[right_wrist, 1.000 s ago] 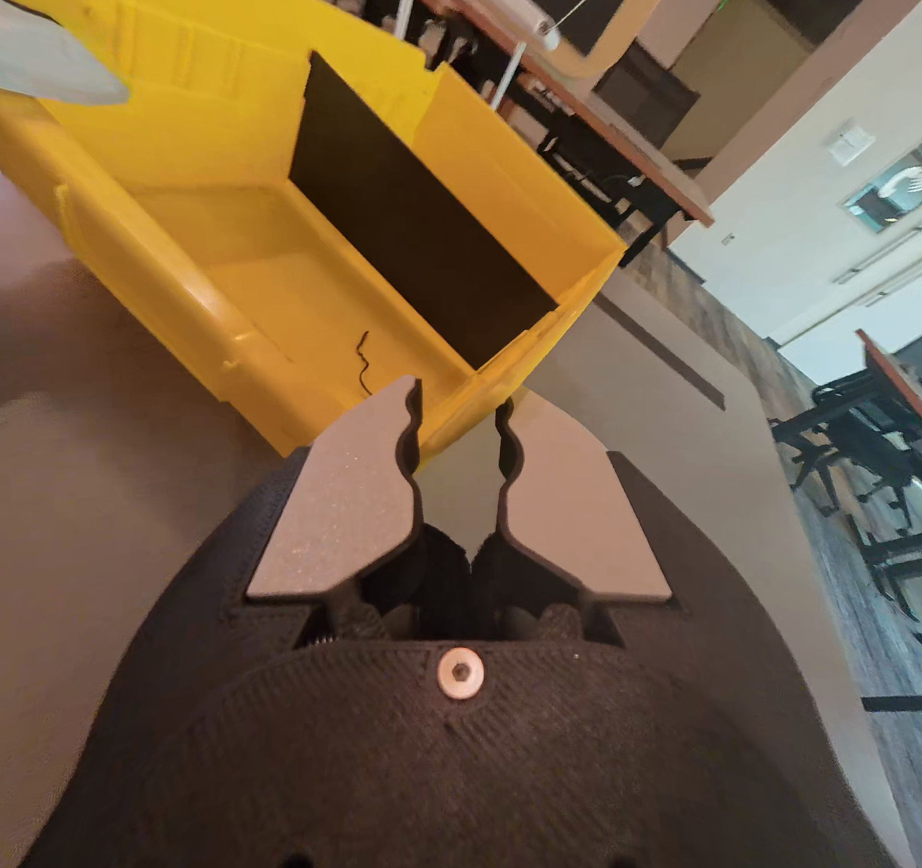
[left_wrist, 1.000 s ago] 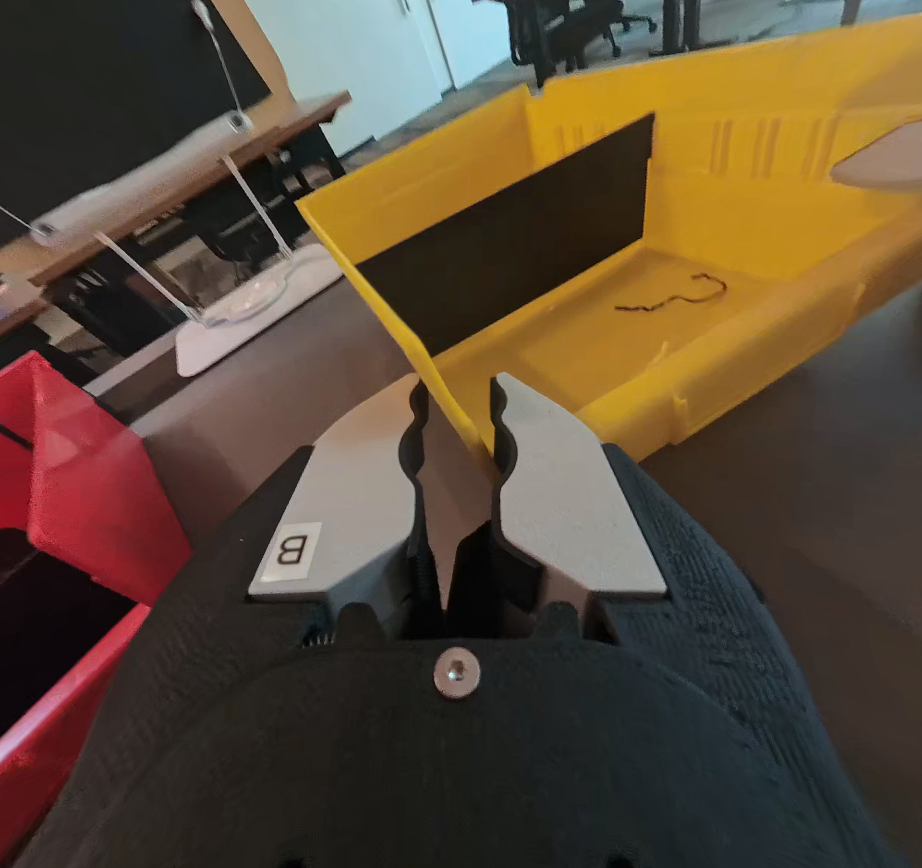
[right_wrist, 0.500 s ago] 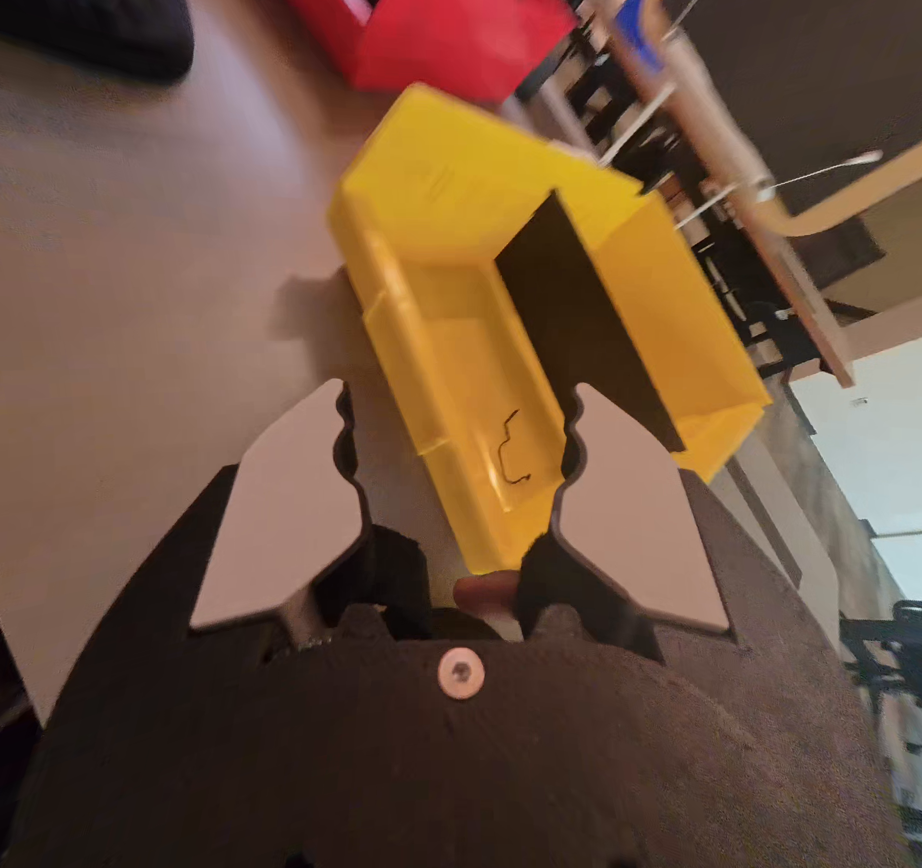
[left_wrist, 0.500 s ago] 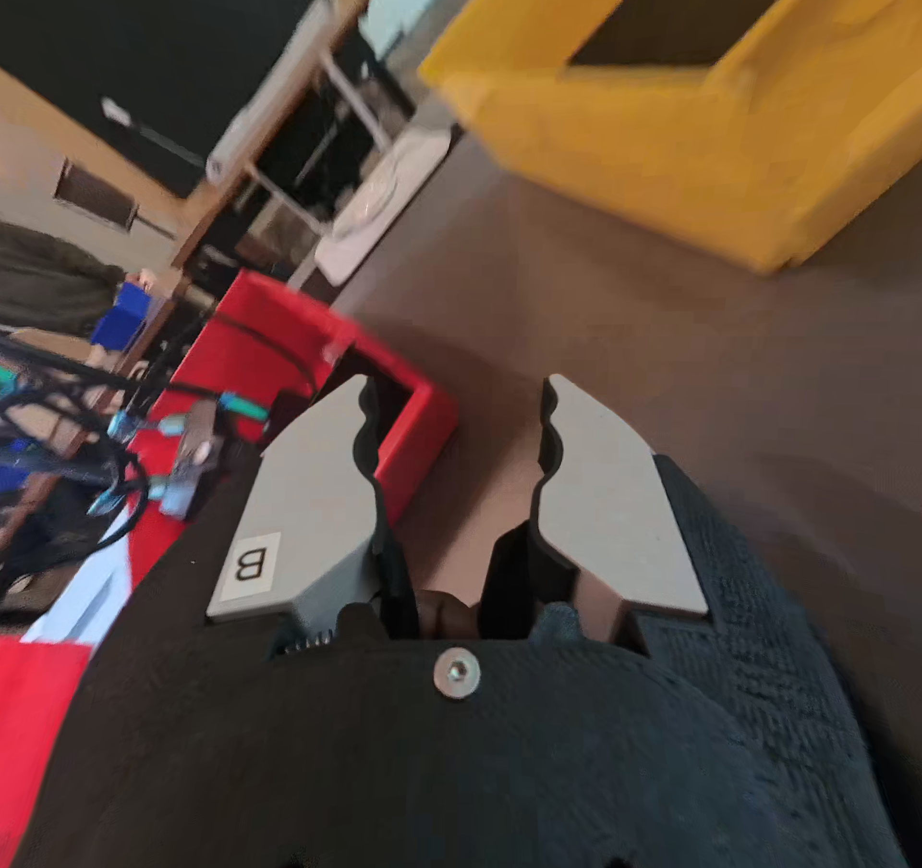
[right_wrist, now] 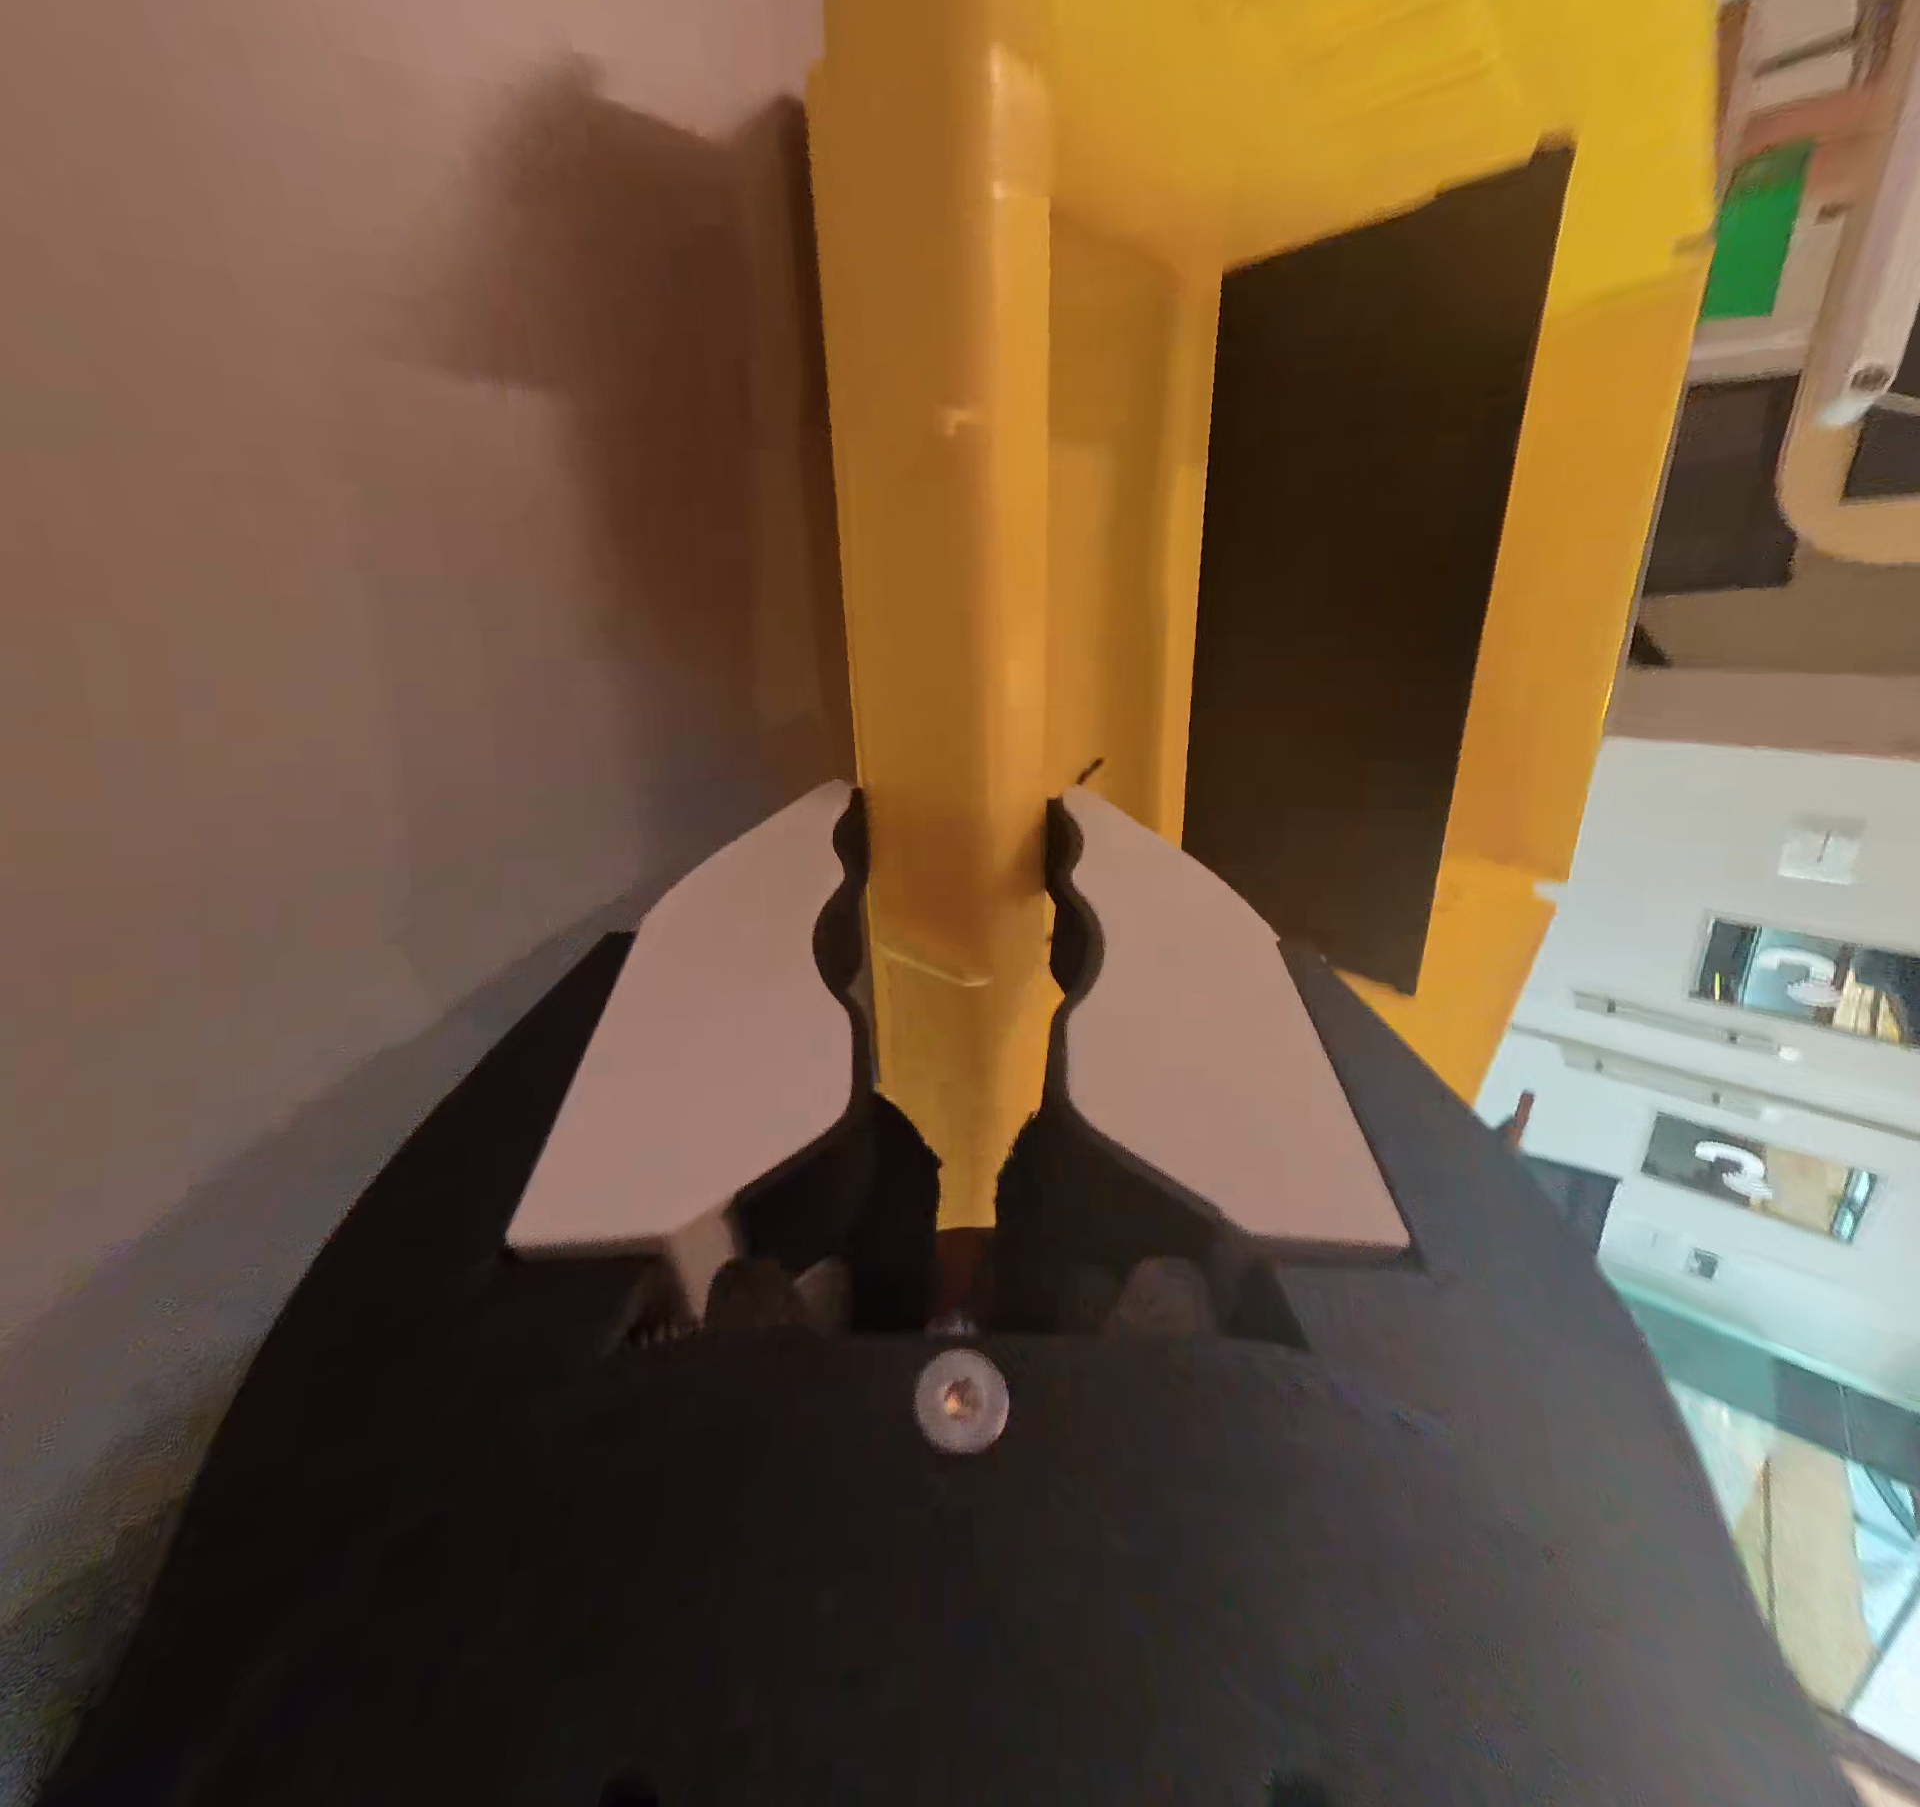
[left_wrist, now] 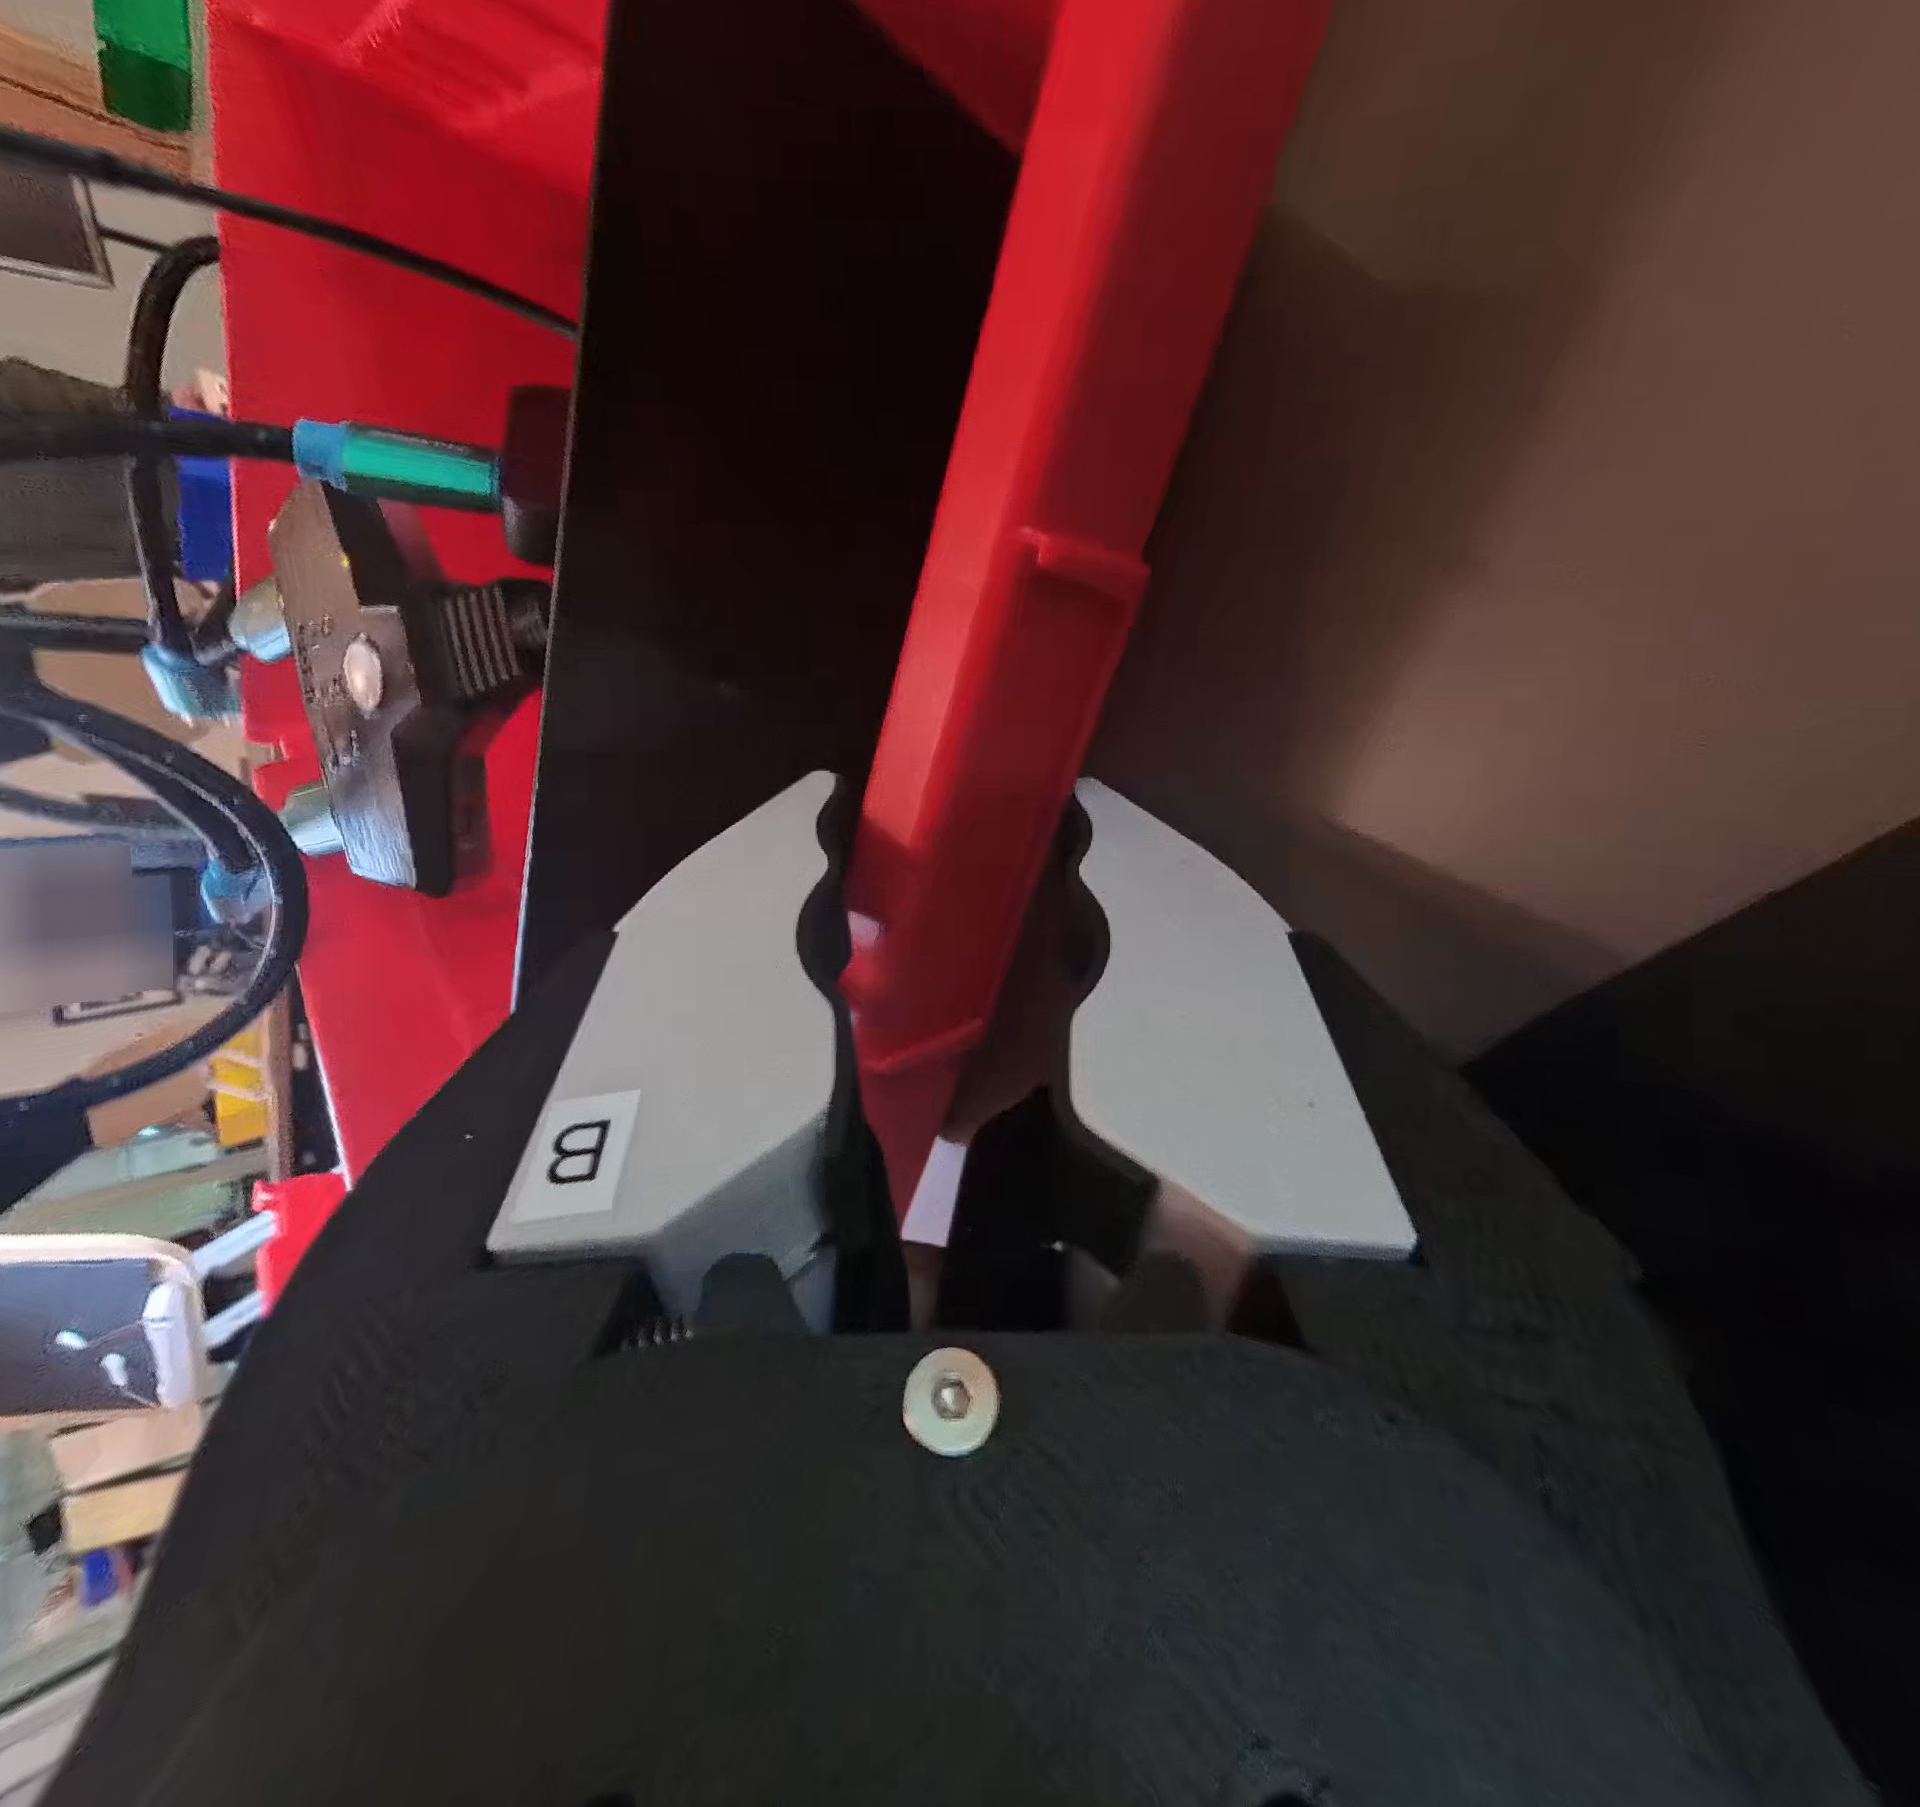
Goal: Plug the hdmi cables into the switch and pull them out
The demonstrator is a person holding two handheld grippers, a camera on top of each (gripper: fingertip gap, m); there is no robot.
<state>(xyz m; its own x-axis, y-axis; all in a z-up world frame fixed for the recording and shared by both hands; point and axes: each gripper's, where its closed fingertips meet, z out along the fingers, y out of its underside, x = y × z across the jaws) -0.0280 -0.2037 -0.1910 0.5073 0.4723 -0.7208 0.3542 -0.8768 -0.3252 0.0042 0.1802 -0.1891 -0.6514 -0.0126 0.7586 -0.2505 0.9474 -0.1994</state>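
In the left wrist view my left gripper [left_wrist: 951, 791] is shut on the front wall of a red bin [left_wrist: 1091, 303], with both pads against the wall. A black divider [left_wrist: 758, 407] stands inside the bin. Behind it lie a black connector with a metal plate [left_wrist: 364, 718] and a green-sleeved cable plug [left_wrist: 416, 469]. In the right wrist view my right gripper [right_wrist: 956, 801] is shut on the front wall of a yellow bin [right_wrist: 935, 407], with both pads touching the rim. A black divider [right_wrist: 1371, 562] stands in that bin. No switch is visible.
Both bins sit on a brown table, seen in the left wrist view [left_wrist: 1558, 407] and the right wrist view [right_wrist: 364, 510]. Black cables [left_wrist: 249, 884] loop at the left beyond the red bin. A dark object [left_wrist: 1714, 1082] lies at the right of the left gripper.
Both grippers opened wide, turned, and closed on bin walls. The left one moved from the yellow bin to the red bin. The right one came down onto the yellow bin's front wall.
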